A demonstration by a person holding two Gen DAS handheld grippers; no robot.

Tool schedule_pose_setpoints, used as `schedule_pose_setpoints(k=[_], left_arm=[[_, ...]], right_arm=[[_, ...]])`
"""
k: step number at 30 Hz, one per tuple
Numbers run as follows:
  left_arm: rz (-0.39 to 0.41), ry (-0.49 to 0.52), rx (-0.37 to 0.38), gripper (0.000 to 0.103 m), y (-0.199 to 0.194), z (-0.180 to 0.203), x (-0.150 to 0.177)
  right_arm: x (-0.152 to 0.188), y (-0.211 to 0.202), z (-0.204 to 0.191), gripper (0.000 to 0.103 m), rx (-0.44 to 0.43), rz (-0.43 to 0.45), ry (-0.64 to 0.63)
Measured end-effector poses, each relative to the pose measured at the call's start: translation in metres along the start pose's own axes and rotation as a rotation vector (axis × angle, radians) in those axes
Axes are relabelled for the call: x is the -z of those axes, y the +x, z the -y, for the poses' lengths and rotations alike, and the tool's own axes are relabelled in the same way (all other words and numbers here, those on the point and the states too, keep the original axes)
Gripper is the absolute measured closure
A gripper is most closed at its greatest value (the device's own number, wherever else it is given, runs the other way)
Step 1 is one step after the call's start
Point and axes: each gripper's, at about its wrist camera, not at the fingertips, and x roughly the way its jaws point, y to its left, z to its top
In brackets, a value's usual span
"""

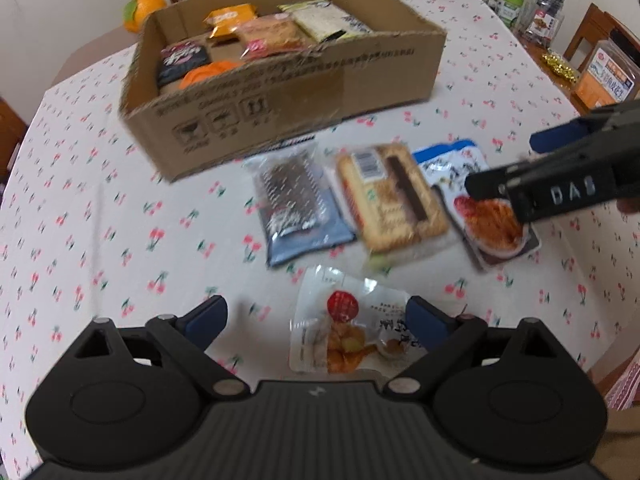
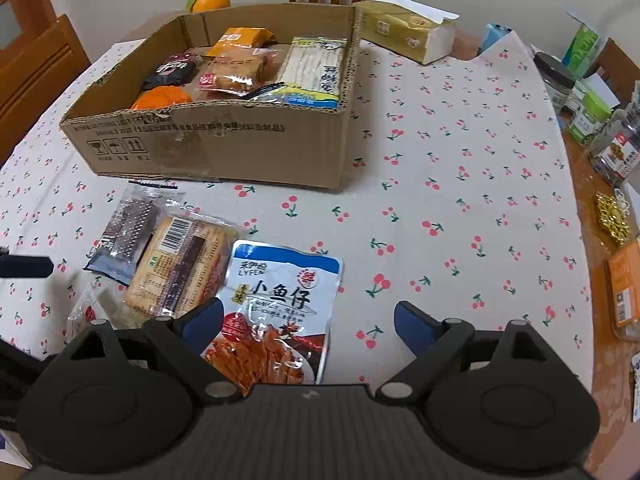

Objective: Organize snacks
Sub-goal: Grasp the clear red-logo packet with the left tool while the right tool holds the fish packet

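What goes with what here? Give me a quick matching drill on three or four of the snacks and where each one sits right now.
Things:
1. blue-topped fish snack pouch
2. orange packet
3. clear pouch with red circle
4. tissue pack

Places:
A. inside the cardboard box
B. on the table behind the box
C. between the left gripper fingers
D. between the right gripper fingers

Pairs: 1-D, 2-A, 3-C, 4-B
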Motion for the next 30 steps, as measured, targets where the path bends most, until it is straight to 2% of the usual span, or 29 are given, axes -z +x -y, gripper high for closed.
schedule_pose_setpoints(k=[6,9,14,18,23,30], left_arm=[[-0.027,-0.034,-0.028,0.007,-0.011,-0.016,0.020],[-0.042,-0.055,-0.065,0.007,-0.017,-0.024,0.028],[-0.008,-0.098,-0.067,0.007,-0.017,-0.024,0.022],[0.018,-0.071,-0.098,0.007,-0.006,-0.013,0.015],[0.000,-0.026,-0.127,0.006,-0.005,-0.008,0.027],[-0.025,-0.077,-0.162,0.006,-0.021,-0.023,0.051]], right_arm=[[-0.001,0.002,-0.006,0.008,-0.022,-0.002,-0.034],[-0.001,0.002,-0.009,0.008,-0.032,-0.003,-0.049],[-0.001,0.001,-0.013,0.008,-0.041,0.002,-0.065],[-0.001,0.000,-0.013,0.008,-0.035,0.008,-0.075],[0.003,0.002,-0.010,0.008,-0.022,-0.002,-0.089],[0.007,0.009,-0.005,0.008,-0.034,-0.024,-0.105]])
